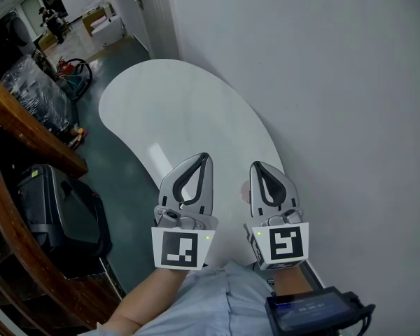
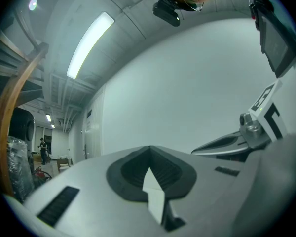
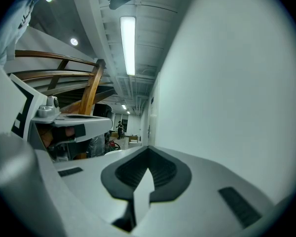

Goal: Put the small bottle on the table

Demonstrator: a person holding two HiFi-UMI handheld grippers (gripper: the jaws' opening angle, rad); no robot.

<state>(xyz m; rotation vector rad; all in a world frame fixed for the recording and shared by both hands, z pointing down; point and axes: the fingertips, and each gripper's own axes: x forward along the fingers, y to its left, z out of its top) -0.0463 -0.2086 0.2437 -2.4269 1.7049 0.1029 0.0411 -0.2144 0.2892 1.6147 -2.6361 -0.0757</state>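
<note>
I see no small bottle clearly in any view. A faint pinkish patch (image 1: pixel 244 191) lies on the white curved table (image 1: pixel 175 110) beside my right gripper; I cannot tell what it is. Both grippers hover side by side over the table's near end. My left gripper (image 1: pixel 205 157) is shut with its tips touching and nothing between them. My right gripper (image 1: pixel 255 165) is shut and empty too. In the left gripper view the left gripper (image 2: pixel 149 148) points at the bare wall, with the right gripper (image 2: pixel 237 142) beside it. The right gripper view shows its own closed tips (image 3: pixel 149 148).
A plain wall (image 1: pixel 336 82) runs along the table's right side. A curved wooden rail (image 1: pixel 28 131) and a black case (image 1: pixel 56 208) on the floor stand at the left. Plastic-wrapped clutter (image 1: pixel 28 89) and a distant person (image 1: pixel 54 19) are further back. A dark device (image 1: pixel 311 310) hangs at bottom right.
</note>
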